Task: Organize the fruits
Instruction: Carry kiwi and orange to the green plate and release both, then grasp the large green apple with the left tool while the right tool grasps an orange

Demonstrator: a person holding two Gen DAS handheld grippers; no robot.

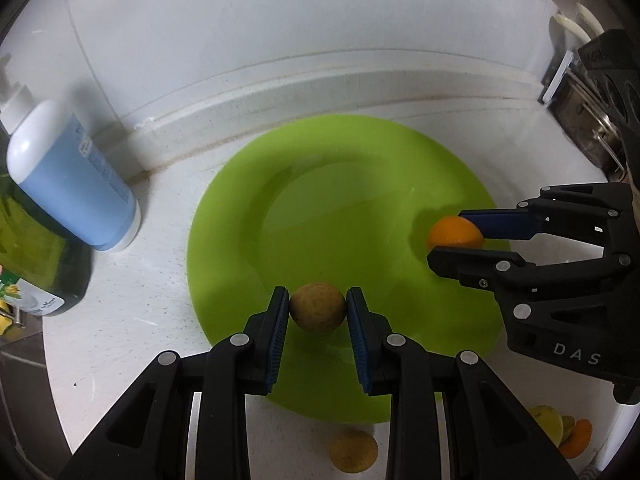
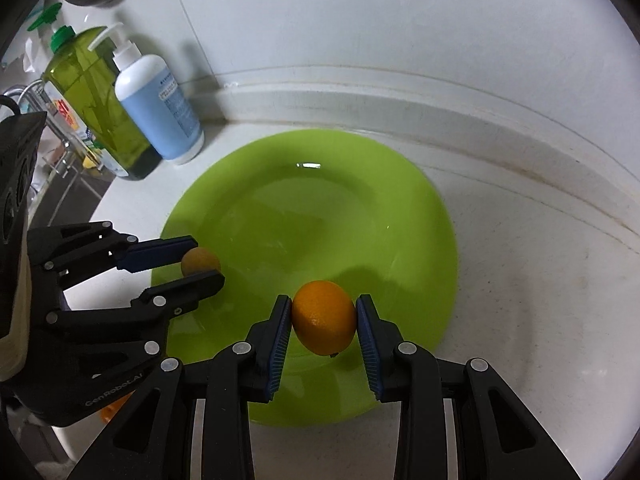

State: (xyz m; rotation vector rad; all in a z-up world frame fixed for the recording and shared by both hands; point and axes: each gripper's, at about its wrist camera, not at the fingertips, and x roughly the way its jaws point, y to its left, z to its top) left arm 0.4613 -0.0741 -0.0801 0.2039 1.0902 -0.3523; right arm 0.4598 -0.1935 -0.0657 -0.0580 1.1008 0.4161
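Item one: a dull brownish-yellow round fruit (image 1: 317, 307), clamped between the blue pads of my left gripper (image 1: 317, 308). I have it over the near-left part of the lime-green plate (image 1: 224, 216); whether it touches the plate I cannot tell.

Item two: a bright orange citrus fruit (image 2: 324, 317), oval, stem end down, pinched between the pads of my right gripper (image 2: 324, 318). It sits over the near part of the same plate, to the right of item one, well apart from it. From the left wrist camera I see this gripper side-on, both fingers closed on the orange fruit.

Item three: the plate, round, shallow, with nothing lying loose in its well, resting on a white countertop (image 2: 520, 300) that meets a white wall.

Item four: a white pump bottle with a blue label (image 2: 160, 108), upright, beyond the plate's far-left edge.

Item five: a green dish-soap bottle (image 2: 96, 108) just beside it, farther left.

Item six: more fruit near the counter's front edge, seen beneath my left gripper: one yellowish-orange round fruit (image 1: 354, 456), plus a small yellow-and-orange cluster (image 1: 564, 434) to the right.
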